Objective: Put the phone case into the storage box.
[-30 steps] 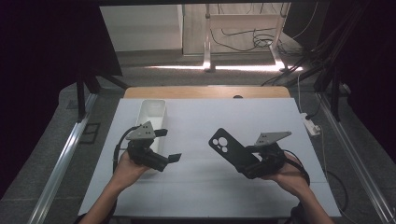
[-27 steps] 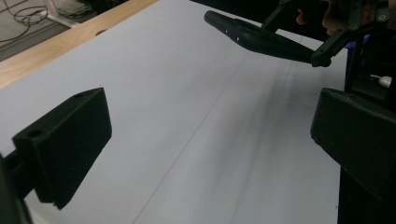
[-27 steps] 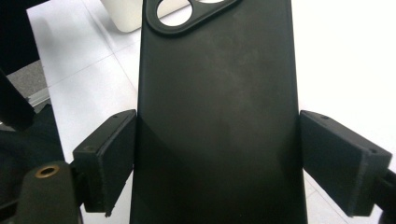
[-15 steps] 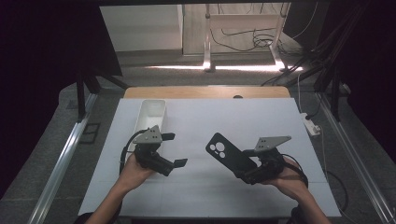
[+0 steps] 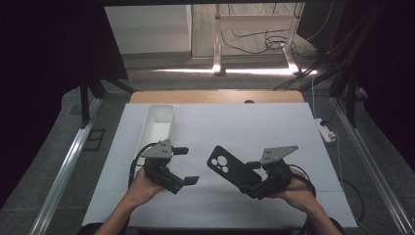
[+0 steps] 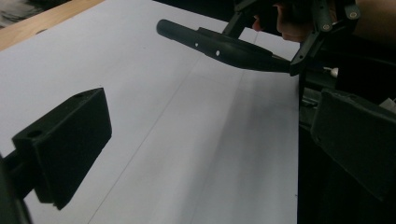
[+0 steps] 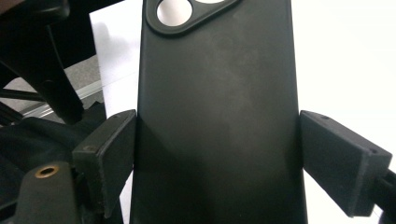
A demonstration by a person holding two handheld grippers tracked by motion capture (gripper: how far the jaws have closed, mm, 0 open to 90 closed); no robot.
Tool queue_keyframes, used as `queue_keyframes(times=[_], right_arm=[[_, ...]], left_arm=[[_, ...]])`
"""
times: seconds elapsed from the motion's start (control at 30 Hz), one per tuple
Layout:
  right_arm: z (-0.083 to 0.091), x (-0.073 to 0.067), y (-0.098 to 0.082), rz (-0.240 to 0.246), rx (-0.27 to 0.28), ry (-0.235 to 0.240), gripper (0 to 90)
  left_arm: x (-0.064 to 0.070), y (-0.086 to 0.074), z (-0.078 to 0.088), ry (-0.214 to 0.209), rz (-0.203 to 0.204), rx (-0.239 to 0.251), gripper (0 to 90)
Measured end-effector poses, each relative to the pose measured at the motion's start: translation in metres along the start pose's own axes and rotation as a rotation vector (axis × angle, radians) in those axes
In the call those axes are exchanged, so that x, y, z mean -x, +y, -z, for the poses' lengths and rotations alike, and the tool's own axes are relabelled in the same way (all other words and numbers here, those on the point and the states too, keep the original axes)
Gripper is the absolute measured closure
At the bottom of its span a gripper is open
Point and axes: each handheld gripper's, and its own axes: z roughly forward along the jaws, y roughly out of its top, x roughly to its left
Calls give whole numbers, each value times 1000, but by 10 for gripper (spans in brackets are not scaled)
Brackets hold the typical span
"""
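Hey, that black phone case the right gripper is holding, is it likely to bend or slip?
The phone case looks like a thin empty shell with open camera cutouts, so probably light and somewhat flexible. Its matte surface suggests decent grip. The right gripper clamps its two long edges, so a hard squeeze might bow it.

Tray (image 5: 159, 122) on table (image 5: 254, 122) back left, phone case (image 5: 230, 169) front right

Bright table (image 5: 274, 127), dark surroundings, blurred close-up edges.
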Motion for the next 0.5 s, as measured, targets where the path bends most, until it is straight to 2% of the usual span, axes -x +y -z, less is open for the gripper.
queue_keyframes(times=[0.23, 0.5], right_arm=[[-2, -3, 2, 17, 19, 37, 147], [-8, -9, 5, 38, 29, 80, 147]], left_arm=[[1, -1, -3, -29, -14, 11, 0], [4, 0, -9, -68, -40, -1, 0]])
